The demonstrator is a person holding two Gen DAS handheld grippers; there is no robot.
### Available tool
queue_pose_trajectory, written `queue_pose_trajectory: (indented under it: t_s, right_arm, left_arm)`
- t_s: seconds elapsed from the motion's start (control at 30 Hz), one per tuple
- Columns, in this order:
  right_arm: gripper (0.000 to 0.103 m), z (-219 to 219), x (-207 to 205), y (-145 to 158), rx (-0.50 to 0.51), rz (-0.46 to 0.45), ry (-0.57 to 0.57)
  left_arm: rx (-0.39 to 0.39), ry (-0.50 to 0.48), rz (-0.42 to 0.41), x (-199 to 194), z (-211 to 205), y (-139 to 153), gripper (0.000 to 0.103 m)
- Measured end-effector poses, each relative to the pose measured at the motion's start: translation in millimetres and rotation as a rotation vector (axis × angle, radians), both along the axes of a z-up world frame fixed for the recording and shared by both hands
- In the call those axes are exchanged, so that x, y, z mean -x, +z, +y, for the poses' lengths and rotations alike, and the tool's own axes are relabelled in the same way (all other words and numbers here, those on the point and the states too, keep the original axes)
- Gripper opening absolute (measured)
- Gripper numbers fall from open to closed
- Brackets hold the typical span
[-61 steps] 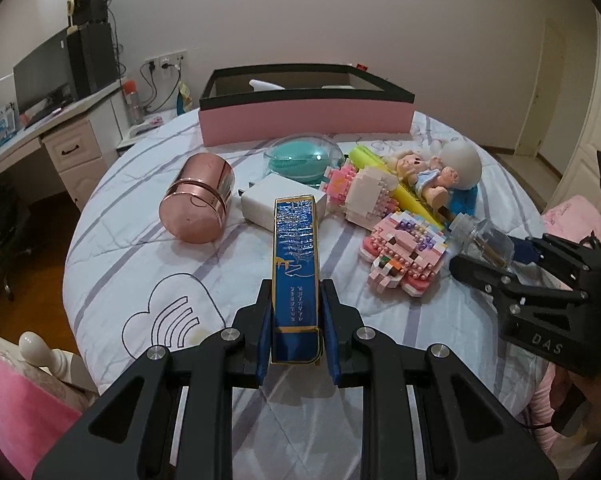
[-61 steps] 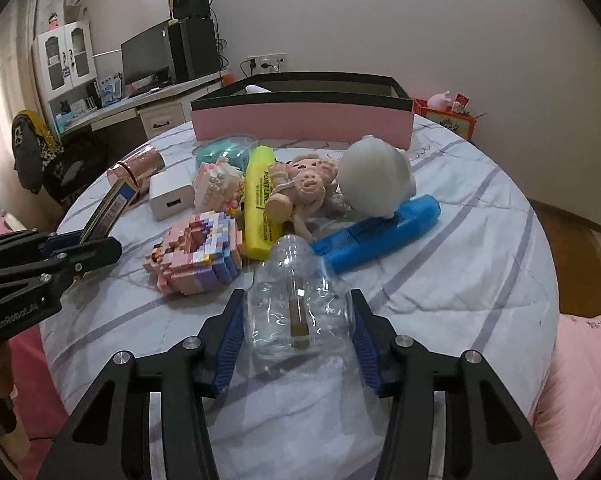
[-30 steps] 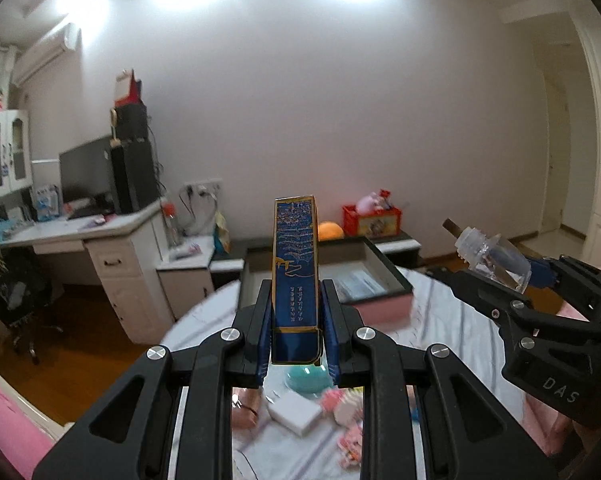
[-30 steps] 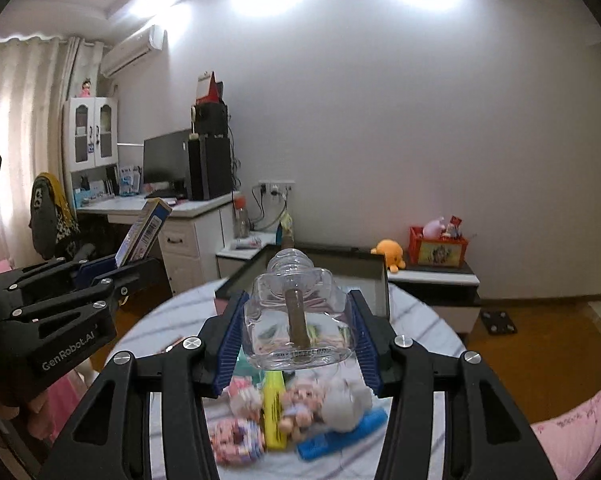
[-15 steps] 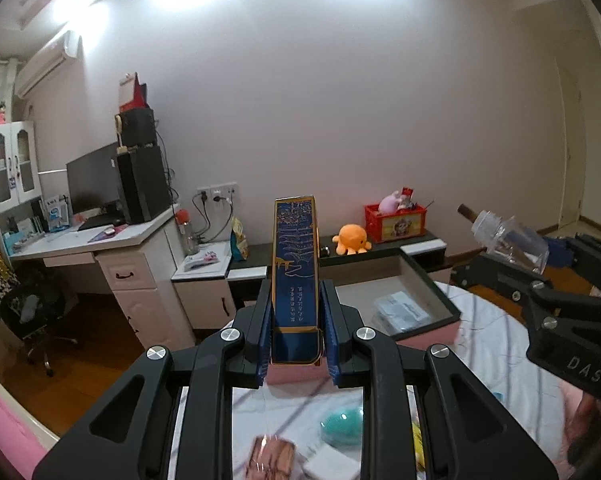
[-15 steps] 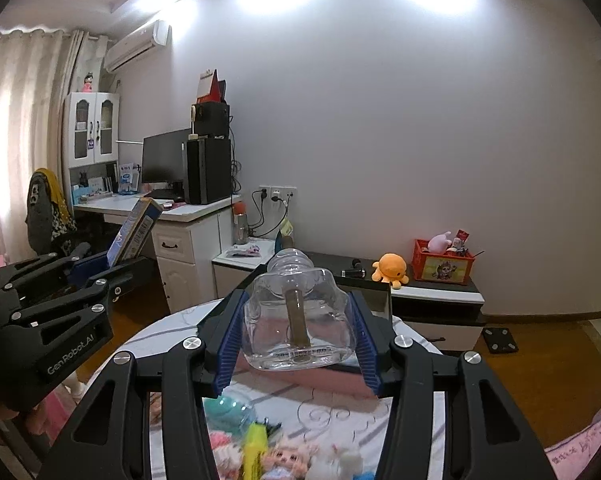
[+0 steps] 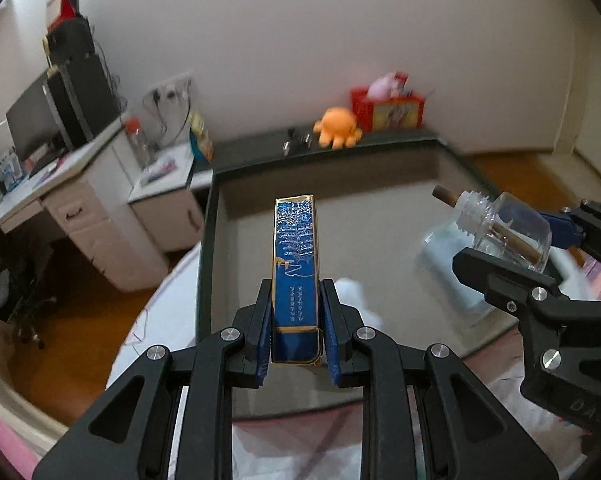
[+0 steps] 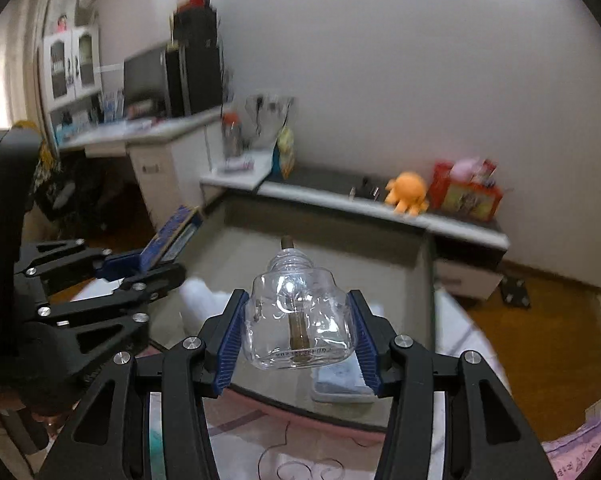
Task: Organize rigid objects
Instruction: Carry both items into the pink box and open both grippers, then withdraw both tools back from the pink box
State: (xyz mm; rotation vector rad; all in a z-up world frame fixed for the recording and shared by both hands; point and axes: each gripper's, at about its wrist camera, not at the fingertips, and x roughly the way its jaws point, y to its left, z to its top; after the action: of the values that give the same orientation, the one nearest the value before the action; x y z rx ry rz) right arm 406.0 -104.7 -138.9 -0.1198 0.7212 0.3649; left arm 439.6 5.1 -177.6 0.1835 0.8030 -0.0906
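Note:
My left gripper (image 7: 296, 332) is shut on a long blue box with gold edging (image 7: 295, 264) and holds it upright over the open storage box (image 7: 240, 248). My right gripper (image 8: 298, 334) is shut on a clear glass bottle (image 8: 298, 320) with a brown stick inside, also held above the storage box (image 8: 340, 248). The bottle (image 7: 504, 232) and right gripper (image 7: 512, 256) show at the right of the left wrist view. The left gripper (image 8: 144, 268) and blue box (image 8: 172, 236) show at the left of the right wrist view.
The storage box has dark rims and a pink outer wall (image 8: 300, 420). Inside lie a white soft item (image 7: 352, 296) and a pale flat packet (image 8: 340, 386). Beyond are a white desk (image 7: 80, 200), a low shelf with an orange plush (image 7: 338, 128), and wooden floor.
Both grippers have moved forward and tilted down, so they now hang over the open storage box. Each still holds its object. The table toys have left the view.

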Motion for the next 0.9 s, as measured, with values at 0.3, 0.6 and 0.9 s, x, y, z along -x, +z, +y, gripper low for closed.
queue_pose_trajectory:
  t_s: [0.3,0.6,0.9]
  right_arm:
    - [0.051,2.7,-23.2,-29.1,-0.003,0.154,0.018]
    - [0.075,-15.8,-2.8,-3.6,-0.087,0.115,-0.015]
    - [0.085,-33.7,93.6,70.0,-0.138,-0.125,-0.025]
  left_arm:
    - [-0.019,0.036,-0.027,-2.5,3.5,0.0,0.041]
    - [0.073,0.076,-0.086,26.7,33.5,28.2,0.087]
    - [0.13,0.099,-0.34,144.5,43.9,94.6,0.103]
